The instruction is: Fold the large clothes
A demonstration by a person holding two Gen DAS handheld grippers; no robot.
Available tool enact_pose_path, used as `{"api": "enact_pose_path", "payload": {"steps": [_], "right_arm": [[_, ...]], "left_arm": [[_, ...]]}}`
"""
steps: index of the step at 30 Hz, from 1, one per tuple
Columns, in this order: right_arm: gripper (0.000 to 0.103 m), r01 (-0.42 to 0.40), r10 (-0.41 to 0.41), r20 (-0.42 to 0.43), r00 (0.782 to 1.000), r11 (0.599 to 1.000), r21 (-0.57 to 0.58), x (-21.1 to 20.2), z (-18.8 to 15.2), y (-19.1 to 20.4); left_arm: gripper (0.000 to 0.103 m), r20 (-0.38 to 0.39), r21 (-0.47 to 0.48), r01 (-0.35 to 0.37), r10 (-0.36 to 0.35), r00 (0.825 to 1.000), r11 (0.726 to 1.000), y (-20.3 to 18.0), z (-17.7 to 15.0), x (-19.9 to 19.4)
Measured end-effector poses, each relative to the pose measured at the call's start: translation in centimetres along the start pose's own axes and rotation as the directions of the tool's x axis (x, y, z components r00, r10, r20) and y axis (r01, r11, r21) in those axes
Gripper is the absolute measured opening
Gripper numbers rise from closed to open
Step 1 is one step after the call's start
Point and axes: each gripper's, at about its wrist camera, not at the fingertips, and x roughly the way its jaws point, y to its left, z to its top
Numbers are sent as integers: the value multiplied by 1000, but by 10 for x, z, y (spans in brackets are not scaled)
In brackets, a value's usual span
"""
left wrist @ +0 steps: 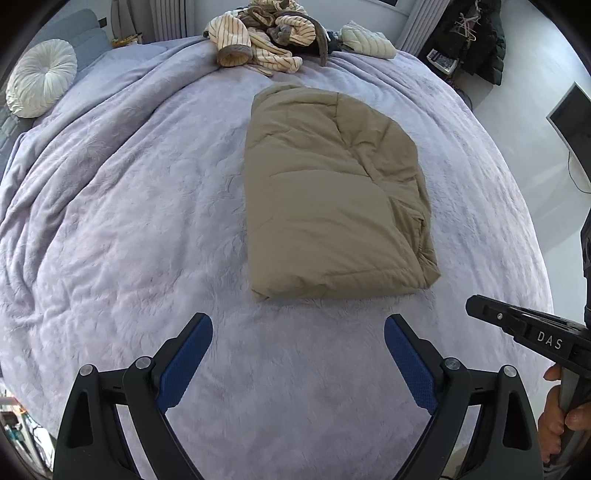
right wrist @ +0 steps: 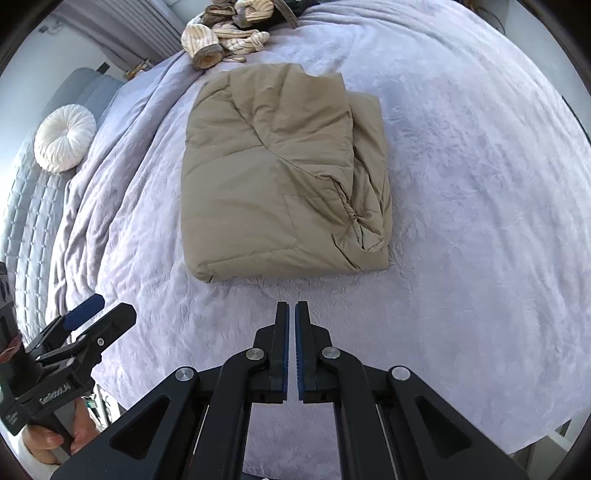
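A tan padded garment lies folded into a thick rectangle on the lilac bedspread; the right wrist view shows the same garment with bunched layers along its right edge. My left gripper hovers over the bedspread short of the garment's near edge, its blue-padded jaws wide open and empty. My right gripper is shut with nothing between its pads, also held off the garment's near edge. The left gripper shows at the lower left of the right wrist view, held by a hand.
A heap of cream striped clothes lies at the bed's far edge, with a pale folded item beside it. A round white cushion rests at the far left by the headboard. A dark screen and hanging dark clothes stand right of the bed.
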Motion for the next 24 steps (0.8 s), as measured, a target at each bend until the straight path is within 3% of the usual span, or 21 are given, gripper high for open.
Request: {"api": "enact_pose_path", "payload": {"steps": [3, 4, 10, 12, 13, 14, 18, 20, 24], "right_arm": [[3, 13, -13, 15, 1000, 1000, -5, -10, -1, 4], [3, 19, -18, 20, 1000, 1000, -7, -12, -2, 5], [7, 48, -47, 56, 997, 999, -5, -31, -2, 11], [25, 58, -58, 64, 996, 998, -12, -36, -1, 13], [47, 62, -61, 70, 996, 998, -15, -38, -1, 14], [59, 65, -63, 82, 995, 998, -19, -42, -1, 16], [62, 84, -79, 109, 991, 996, -40, -52, 0, 24], [80, 98, -92, 119, 989, 994, -41, -55, 0, 26], [86, 140, -129, 167, 977, 989, -55, -63, 0, 32]], "left_arm": [[95, 14, -5, -16, 16, 1000, 1000, -2, -2, -11], [103, 21, -4, -23, 23, 1000, 1000, -2, -2, -15], [103, 52, -46, -34, 36, 998, 998, 3, 0, -30], [103, 81, -48, -66, 70, 994, 997, 4, 2, -36], [103, 92, -47, -81, 85, 992, 996, 5, 3, -38], [103, 102, -46, -92, 96, 990, 995, 6, 4, -41], [103, 110, -44, -100, 104, 988, 994, 8, 7, -47], [103, 110, -44, -102, 106, 988, 994, 9, 7, -49], [103, 127, -33, -145, 148, 981, 989, 5, 6, -54]]}}
